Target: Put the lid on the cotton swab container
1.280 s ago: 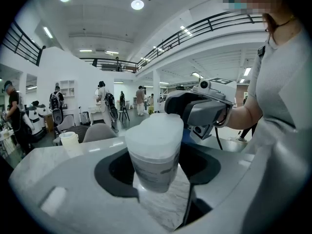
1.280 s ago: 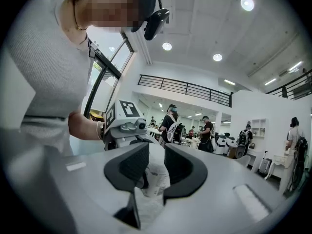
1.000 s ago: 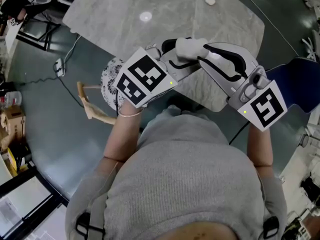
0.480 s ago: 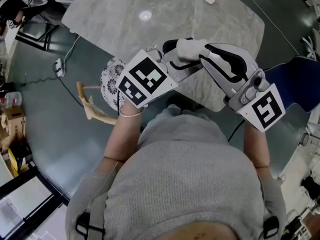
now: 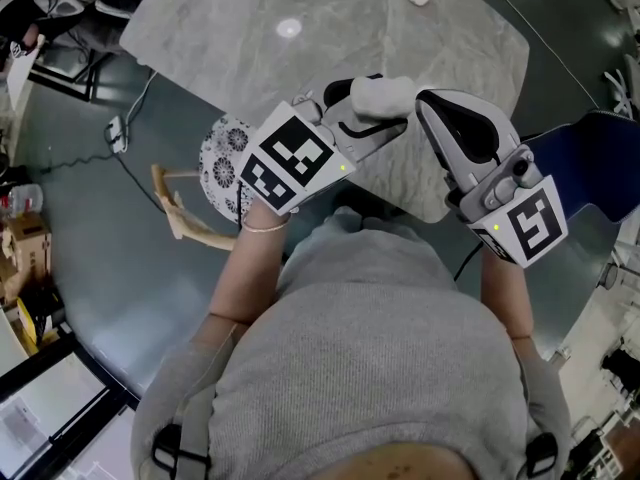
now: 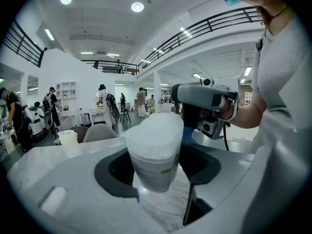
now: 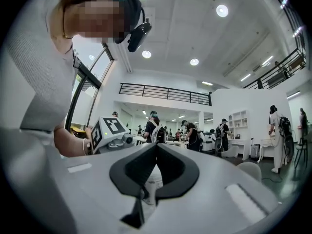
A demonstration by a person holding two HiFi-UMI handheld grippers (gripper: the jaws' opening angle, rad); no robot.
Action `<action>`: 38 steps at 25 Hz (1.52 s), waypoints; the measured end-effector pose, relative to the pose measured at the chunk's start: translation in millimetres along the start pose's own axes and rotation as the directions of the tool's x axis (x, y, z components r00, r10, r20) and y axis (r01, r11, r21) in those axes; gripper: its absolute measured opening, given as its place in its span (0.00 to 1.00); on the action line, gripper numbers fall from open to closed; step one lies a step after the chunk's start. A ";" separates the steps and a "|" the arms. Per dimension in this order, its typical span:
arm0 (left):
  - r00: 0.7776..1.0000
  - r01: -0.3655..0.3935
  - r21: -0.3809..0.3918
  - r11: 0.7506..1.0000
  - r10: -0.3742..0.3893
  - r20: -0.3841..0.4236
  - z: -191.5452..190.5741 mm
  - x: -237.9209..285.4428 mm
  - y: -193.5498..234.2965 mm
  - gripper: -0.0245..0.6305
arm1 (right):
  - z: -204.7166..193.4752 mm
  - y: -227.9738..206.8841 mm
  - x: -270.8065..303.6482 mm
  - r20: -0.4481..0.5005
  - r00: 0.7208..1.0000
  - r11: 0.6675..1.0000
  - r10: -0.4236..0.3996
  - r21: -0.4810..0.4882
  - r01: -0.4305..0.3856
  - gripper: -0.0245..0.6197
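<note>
With my left gripper (image 6: 157, 182) clamping its jaws on the container (image 6: 153, 152) above the table (image 5: 250, 28), lid (image 6: 157, 126) apparently on, and my right gripper (image 7: 155, 152) empty beside it, jaws together, I'd next press the lid home.
</note>
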State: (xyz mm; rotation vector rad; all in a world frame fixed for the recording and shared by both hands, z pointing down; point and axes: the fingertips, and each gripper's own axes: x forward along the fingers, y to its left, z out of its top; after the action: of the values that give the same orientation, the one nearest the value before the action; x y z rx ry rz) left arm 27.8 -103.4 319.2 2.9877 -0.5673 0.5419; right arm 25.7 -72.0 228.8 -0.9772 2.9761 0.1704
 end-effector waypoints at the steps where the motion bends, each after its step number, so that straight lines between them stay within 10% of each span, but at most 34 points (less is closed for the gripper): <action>1: 1.000 -0.001 -0.002 1.000 0.001 0.001 -1.1 0.9 0.1 0.44 | -1.5 -1.1 -1.2 0.000 1.000 1.000 -0.006 0.002 0.006 0.04; 38: 0.999 -0.038 -0.015 0.999 0.037 -0.020 -70.7 65.7 26.3 0.44 | -35.0 -30.6 -25.7 -0.068 0.987 0.989 -0.145 0.033 0.147 0.04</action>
State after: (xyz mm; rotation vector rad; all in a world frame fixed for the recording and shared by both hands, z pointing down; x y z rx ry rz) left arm 52.2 -142.5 408.0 2.9597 -0.6241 0.5665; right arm 65.5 -84.9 261.4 -1.2137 2.9378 0.0810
